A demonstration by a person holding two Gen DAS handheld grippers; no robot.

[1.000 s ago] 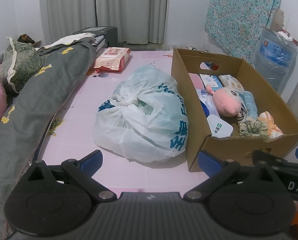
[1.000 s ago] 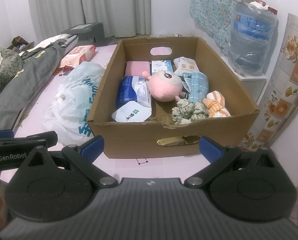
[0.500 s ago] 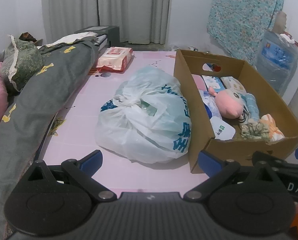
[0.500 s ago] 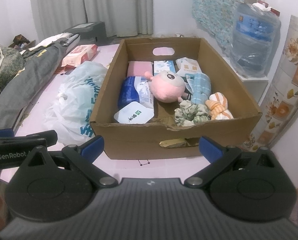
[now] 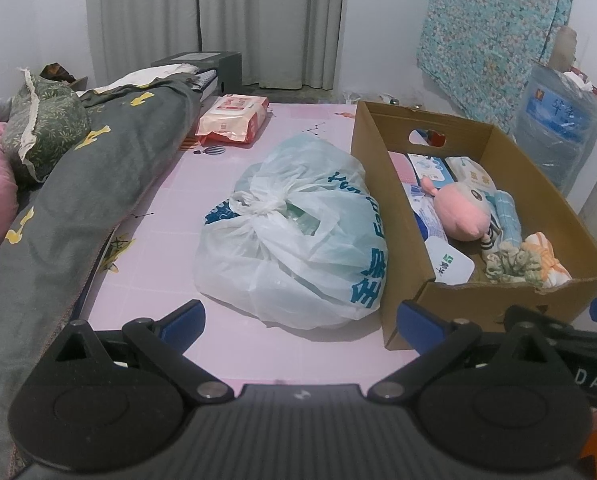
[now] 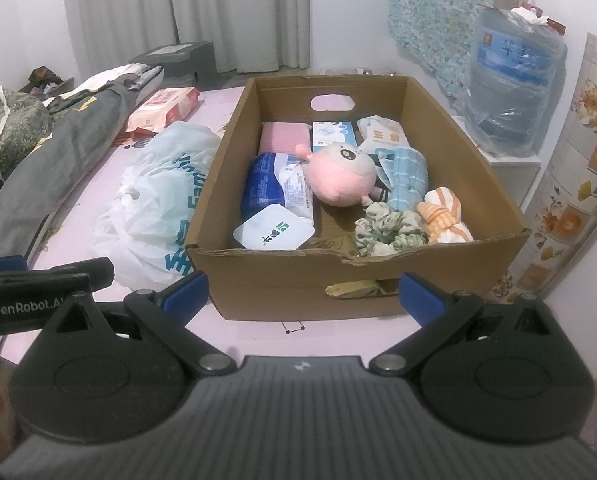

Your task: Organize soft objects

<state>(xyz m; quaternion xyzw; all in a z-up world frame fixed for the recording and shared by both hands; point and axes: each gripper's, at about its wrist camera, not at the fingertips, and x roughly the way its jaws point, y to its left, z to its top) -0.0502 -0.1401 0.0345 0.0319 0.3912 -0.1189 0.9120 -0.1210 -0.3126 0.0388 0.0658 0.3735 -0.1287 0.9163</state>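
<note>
Grippers, my left gripper (image 5: pixel 300 314) and right gripper (image 6: pixel 303 292), hang wide and empty at the bed's (image 5: pixel 170 216) near edge, since the cardboard box (image 6: pixel 282 280) toward its right edge already holds the pink plush (image 6: pixel 340 178), scrunchie (image 6: pixel 390 228) and packs, leaving the knotted plastic bag (image 5: pixel 294 240) beside it.

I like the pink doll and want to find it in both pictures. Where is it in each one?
Left wrist view: the pink plush doll lies right of centre, inside the cardboard box.
Right wrist view: the doll lies near the middle, in the box.
Shared landmark: the white plastic bag lies just left of the box in both.
</note>
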